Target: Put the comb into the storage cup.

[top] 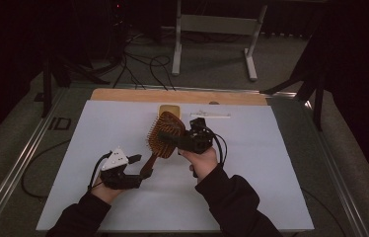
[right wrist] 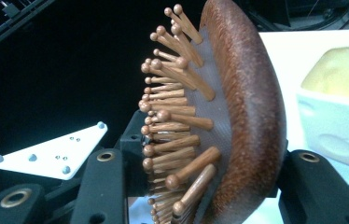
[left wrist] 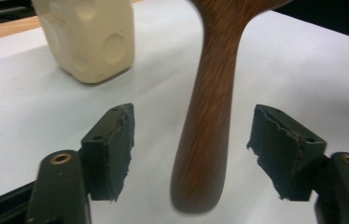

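A white sheet [top: 123, 197] covers the counter [top: 172, 95], whose wooden edge shows at the far side. Around it lie grey carpet, black cables [top: 143, 64] and a grey stand [top: 217, 24] in a dark room. The right tool [top: 187, 139] is clamped on the head of the brush [top: 165, 133], held tilted above the sheet. The left tool [top: 140, 165] has its jaws apart, the brush handle between them, untouched. A cream block [top: 169, 109] stands just behind the brush.
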The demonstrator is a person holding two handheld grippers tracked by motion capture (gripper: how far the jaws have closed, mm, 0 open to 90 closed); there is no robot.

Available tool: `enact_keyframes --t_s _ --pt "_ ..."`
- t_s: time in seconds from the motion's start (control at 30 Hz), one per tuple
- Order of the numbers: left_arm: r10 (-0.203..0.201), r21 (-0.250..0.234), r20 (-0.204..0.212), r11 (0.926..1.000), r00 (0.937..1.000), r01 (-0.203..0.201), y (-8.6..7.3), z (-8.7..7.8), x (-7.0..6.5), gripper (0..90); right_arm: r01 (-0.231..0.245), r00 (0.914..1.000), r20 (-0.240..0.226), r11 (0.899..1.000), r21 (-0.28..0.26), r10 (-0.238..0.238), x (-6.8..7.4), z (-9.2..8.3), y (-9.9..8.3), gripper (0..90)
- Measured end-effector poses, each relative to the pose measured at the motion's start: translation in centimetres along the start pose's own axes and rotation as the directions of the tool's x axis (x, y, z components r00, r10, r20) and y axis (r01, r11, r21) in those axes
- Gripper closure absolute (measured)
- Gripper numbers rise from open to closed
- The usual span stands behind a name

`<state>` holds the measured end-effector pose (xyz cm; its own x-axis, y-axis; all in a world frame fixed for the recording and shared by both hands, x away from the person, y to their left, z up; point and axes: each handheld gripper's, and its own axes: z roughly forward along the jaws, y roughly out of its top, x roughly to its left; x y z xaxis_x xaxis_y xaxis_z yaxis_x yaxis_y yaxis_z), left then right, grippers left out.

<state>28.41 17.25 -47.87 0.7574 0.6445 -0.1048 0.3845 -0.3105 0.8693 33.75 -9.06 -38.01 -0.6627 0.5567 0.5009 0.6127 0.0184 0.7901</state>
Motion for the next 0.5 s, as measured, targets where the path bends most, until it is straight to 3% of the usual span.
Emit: enact_keyframes --t_s 0.17,0.5 --pt "-0.015 0.004 -0.014 0.9999 0.9998 0.016 -0.1 -0.5 0.5 21.9 0.012 0.9999 0.006 1.0 -0.018 -0.012 0.0 -0.7 0.8 51.5" --pt "-0.009 0.015 0.011 0.9998 0.9999 0.009 -0.4 -1.2 0.7 0.8 0.039 0.9991 0.018 0.999 -0.037 -0.038 0.1 -1.7 2.2 51.5"
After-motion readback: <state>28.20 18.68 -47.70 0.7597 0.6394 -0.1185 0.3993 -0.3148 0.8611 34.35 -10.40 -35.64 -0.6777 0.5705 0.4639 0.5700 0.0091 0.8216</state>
